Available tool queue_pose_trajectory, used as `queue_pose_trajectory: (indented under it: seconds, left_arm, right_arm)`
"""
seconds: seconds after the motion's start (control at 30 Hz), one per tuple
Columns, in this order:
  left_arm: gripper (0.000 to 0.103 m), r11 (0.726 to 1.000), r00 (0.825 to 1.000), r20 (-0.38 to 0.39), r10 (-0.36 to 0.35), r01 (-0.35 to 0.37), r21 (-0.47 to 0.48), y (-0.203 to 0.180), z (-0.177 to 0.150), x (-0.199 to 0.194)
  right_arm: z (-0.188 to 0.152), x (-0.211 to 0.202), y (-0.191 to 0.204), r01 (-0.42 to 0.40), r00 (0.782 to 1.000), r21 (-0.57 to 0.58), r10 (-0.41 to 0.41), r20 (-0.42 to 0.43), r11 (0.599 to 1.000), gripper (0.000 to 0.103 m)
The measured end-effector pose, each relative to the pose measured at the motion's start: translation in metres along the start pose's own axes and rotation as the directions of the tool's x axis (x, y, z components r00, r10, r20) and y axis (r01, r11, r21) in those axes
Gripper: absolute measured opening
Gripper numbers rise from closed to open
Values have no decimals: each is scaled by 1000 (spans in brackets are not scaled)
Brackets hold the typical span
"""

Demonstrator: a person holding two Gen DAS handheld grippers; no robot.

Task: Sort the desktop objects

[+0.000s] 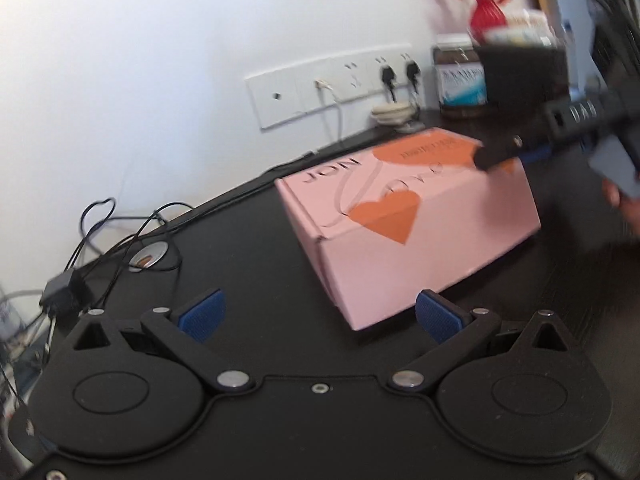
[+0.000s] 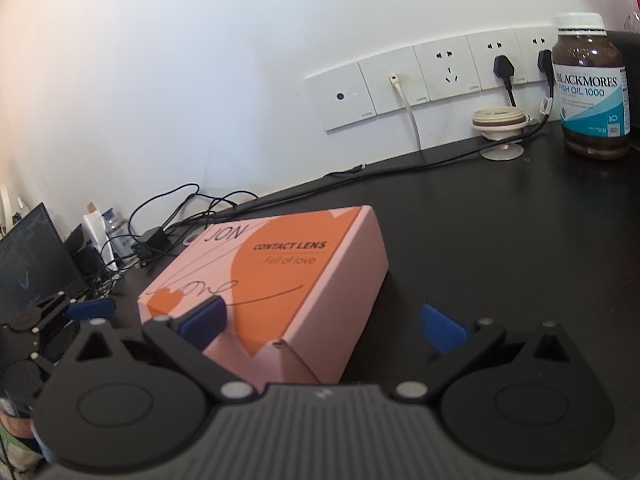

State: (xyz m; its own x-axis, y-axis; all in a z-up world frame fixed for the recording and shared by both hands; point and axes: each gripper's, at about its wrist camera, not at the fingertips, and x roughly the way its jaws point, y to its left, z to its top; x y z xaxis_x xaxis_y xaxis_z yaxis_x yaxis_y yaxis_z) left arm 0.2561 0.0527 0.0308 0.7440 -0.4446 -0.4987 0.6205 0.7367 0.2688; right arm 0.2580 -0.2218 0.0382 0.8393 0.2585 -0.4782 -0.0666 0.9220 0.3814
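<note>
Box [image 2: 276, 280], pink, lay closed mid-desk [image 2: 500, 240], between both claws. Left gripper [image 1: 320, 314] spread wide, empty, hung just short of box corner. Right gripper [image 2: 322, 322] likewise spread, straddling near edge, likely lining up grasp. Bottle [image 2: 590, 88] stood well apart by wall, probably unsorted.

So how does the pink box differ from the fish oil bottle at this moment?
The pink box is flat, pale cardboard with orange hearts; the fish oil bottle is tall, brown and see-through with a white cap. The box lies mid-desk in front of both open grippers, left and right; the bottle stands upright near the wall. Both rest on the black desk, ungripped.
</note>
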Motion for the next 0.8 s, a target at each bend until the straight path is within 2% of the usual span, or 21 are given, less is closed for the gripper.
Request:
queue_pose_trajectory:
  seconds: [0.1,0.3,0.43,0.53,0.6,0.7,0.8]
  left_arm:
    - [103,1000,1000,10,28,-28,4,-2,0,-1]
    - [103,995,998,-31,48,-51,-89,15,0,6]
    - [103,993,997,-36,61,-65,-100,18,1,8]
    - [103,992,996,-17,86,-87,-90,16,2,6]
    - [103,989,993,27,118,-115,-88,16,2,2]
    - [103,982,979,85,185,-180,-63,14,2,-3]
    - [103,977,976,61,210,-206,-63,15,3,1]
  right_arm:
    - [0,0,0,3,1000,-1,-3,2,1000,102]
    - [-1,-1,2,9,1000,-6,-9,4,1000,102]
    - [-1,-2,2,5,1000,-10,-5,1,1000,102]
    - [-2,-2,2,2,1000,-6,-2,0,1000,102]
    - [-2,-2,4,11,1000,-12,-11,5,1000,102]
    - [-2,-4,8,31,999,-35,-30,16,999,102]
    - [-3,-4,8,32,999,-28,-31,15,999,102]
